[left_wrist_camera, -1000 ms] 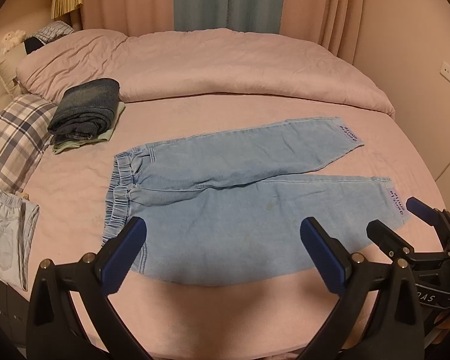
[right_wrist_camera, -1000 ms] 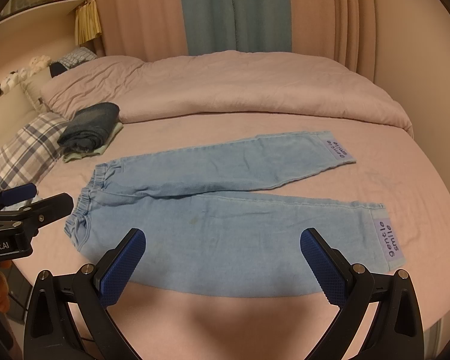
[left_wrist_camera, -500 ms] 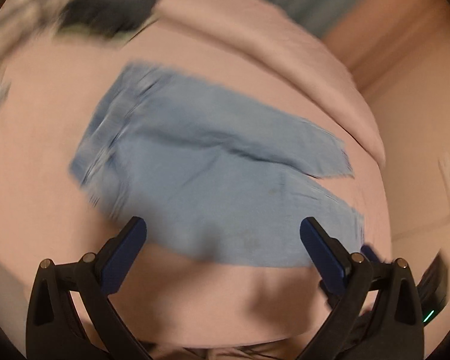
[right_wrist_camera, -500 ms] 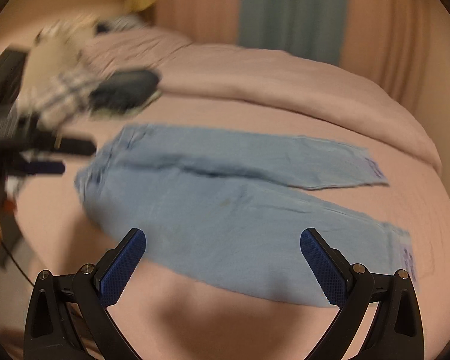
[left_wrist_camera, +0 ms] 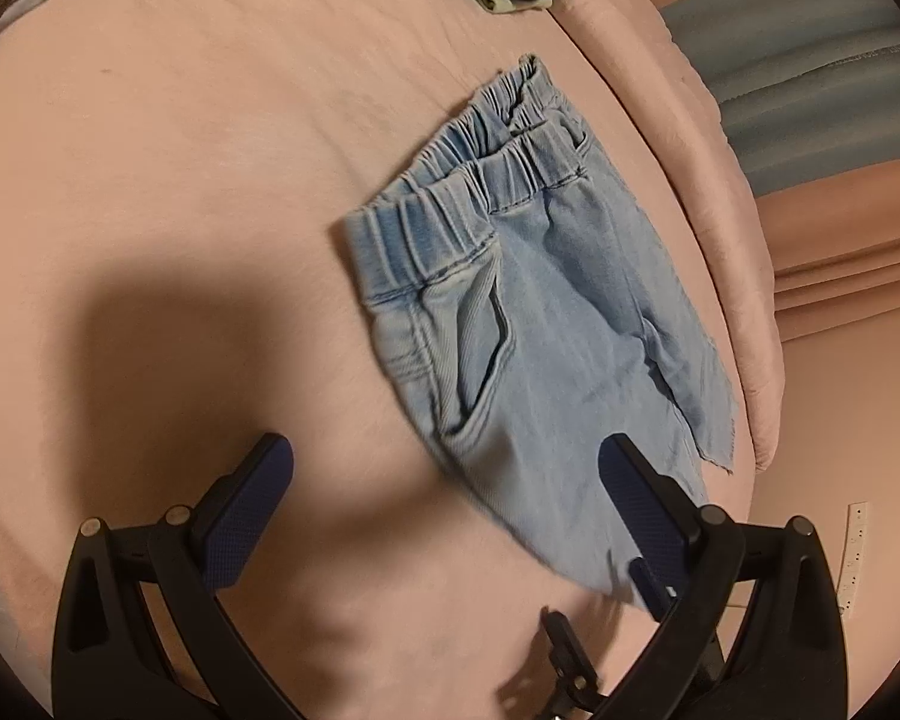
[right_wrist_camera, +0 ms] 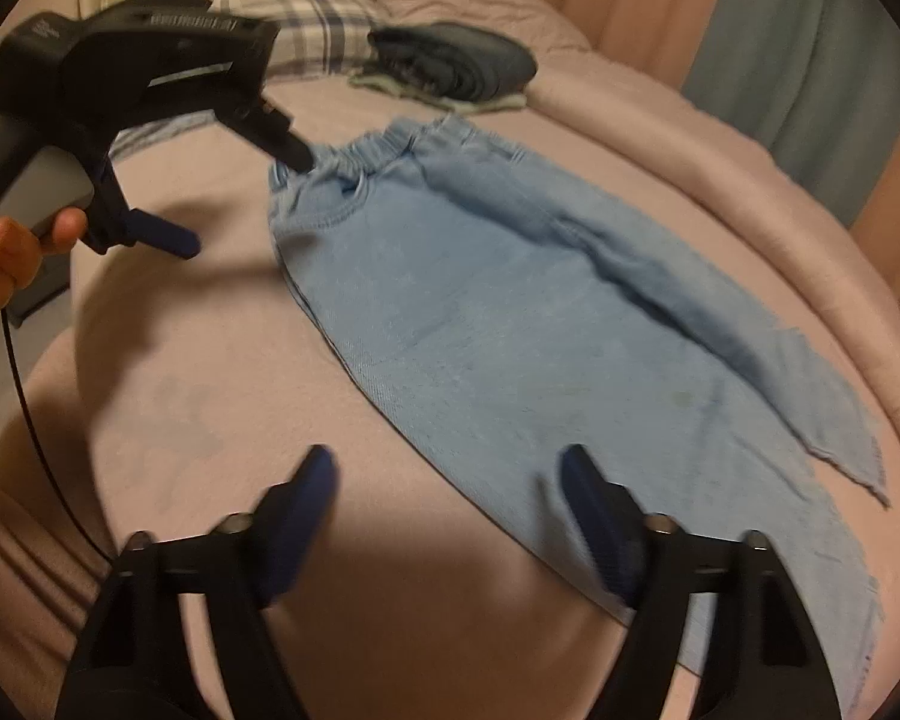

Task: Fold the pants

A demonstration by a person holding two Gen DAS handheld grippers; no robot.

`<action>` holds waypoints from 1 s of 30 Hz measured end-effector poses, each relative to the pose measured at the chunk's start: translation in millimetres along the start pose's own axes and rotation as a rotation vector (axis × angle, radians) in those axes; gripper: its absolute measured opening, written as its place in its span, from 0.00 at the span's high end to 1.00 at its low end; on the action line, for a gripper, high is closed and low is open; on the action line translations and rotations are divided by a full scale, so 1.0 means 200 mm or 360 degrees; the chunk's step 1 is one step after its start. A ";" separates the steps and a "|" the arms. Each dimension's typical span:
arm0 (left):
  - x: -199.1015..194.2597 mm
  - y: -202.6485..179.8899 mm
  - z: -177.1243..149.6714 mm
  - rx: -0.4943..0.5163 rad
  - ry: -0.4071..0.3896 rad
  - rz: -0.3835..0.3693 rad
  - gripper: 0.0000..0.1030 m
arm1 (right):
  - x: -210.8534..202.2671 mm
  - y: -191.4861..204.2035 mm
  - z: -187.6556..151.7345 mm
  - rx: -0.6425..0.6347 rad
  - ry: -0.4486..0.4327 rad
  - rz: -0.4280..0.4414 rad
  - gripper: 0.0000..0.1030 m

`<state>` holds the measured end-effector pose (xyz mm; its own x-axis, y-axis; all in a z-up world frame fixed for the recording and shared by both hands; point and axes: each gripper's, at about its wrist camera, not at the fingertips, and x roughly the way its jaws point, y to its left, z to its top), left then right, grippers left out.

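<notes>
Light blue denim pants (left_wrist_camera: 546,312) lie flat on the pink bed, elastic waistband (left_wrist_camera: 450,210) toward the pillows, both legs spread out (right_wrist_camera: 570,348). My left gripper (left_wrist_camera: 444,474) is open and empty, hovering just above the near hip and pocket of the pants. In the right wrist view it (right_wrist_camera: 243,201) hangs over the waistband end. My right gripper (right_wrist_camera: 450,480) is open and empty, above the near edge of the near leg. The leg hems are partly out of view.
A folded stack of dark clothes (right_wrist_camera: 456,69) lies beyond the waistband, next to a plaid pillow (right_wrist_camera: 324,18). A rolled pink duvet (left_wrist_camera: 690,138) runs along the far side. Blue and pink curtains (right_wrist_camera: 810,60) hang behind. A cable (right_wrist_camera: 36,420) trails from the left gripper.
Both grippers have swung left and come closer to the bed. The left one now hangs over the waistband end and the right one over the near leg. The pants have not moved.
</notes>
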<state>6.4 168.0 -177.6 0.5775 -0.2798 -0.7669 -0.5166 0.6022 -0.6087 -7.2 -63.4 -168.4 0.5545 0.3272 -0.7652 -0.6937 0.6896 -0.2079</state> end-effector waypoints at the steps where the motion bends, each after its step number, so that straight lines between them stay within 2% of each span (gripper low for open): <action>1: 0.02 0.00 0.02 0.0005 -0.0016 -0.0011 0.03 | 0.04 -0.01 0.01 0.0000 0.0015 -0.0013 0.40; 2: 0.02 -0.02 0.04 0.0015 -0.0053 -0.0010 0.05 | 0.06 0.00 0.01 0.0006 0.0010 -0.0024 0.48; 3: 0.03 -0.02 0.04 0.0020 -0.0074 -0.0002 0.14 | 0.07 -0.01 0.02 0.0017 -0.0004 -0.0024 0.52; 4: 0.04 -0.02 0.06 0.0028 -0.0081 -0.0011 0.37 | 0.08 -0.02 0.03 0.0030 -0.0016 -0.0008 0.64; 5: 0.05 -0.03 0.08 0.0039 -0.0073 -0.0019 0.53 | 0.09 -0.02 0.03 0.0043 -0.0025 0.0010 0.74; 6: 0.08 -0.03 0.10 0.0050 -0.0043 0.0016 0.72 | 0.09 -0.01 0.04 0.0045 -0.0038 0.0023 0.78; 7: 0.10 -0.02 0.12 0.0043 -0.0014 0.0030 0.72 | 0.09 -0.01 0.05 0.0044 -0.0041 0.0035 0.86; 10: 0.08 0.01 0.12 0.0046 -0.0017 0.0004 0.74 | 0.08 -0.01 0.06 0.0076 -0.0041 0.0087 0.91; 14: 0.02 0.03 0.09 0.0140 -0.0054 0.0047 0.79 | 0.05 -0.01 0.04 0.0104 -0.0028 0.0180 0.92; 18: 0.00 0.07 0.07 0.0165 -0.0018 0.0096 0.79 | 0.08 -0.01 0.02 0.0130 0.0020 0.0211 0.91; 19: -0.01 0.06 0.07 0.0191 -0.0020 0.0119 0.76 | 0.07 -0.02 0.03 0.0152 0.0024 0.0236 0.89; 21: -0.08 0.03 0.06 0.0295 -0.0061 0.0173 0.79 | 0.04 -0.08 0.05 0.0251 0.0020 0.0352 0.87; 23: -0.16 -0.04 0.05 0.0465 -0.0153 0.0242 0.71 | -0.03 -0.16 0.06 0.0347 -0.0054 0.0448 0.85; 24: -0.18 -0.07 0.05 0.0513 -0.0194 0.0254 0.60 | -0.06 -0.20 0.06 0.0381 -0.0093 0.0450 0.84; 25: -0.20 -0.11 0.05 0.0545 -0.0244 0.0261 0.46 | -0.08 -0.25 0.06 0.0415 -0.0123 0.0430 0.84; 27: -0.19 -0.19 0.05 0.0645 -0.0305 0.0232 0.32 | -0.09 -0.35 0.07 0.0485 -0.0127 0.0316 0.83; 30: -0.05 -0.32 0.05 0.0798 -0.0228 0.0196 0.30 | -0.05 -0.47 0.05 0.0572 -0.0060 0.0128 0.83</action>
<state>39.7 140.1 -128.6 0.6305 -0.1009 -0.7696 -0.2405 0.9173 -0.3174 57.9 -125.5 -134.9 0.5259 0.4084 -0.7461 -0.5336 0.8415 0.0845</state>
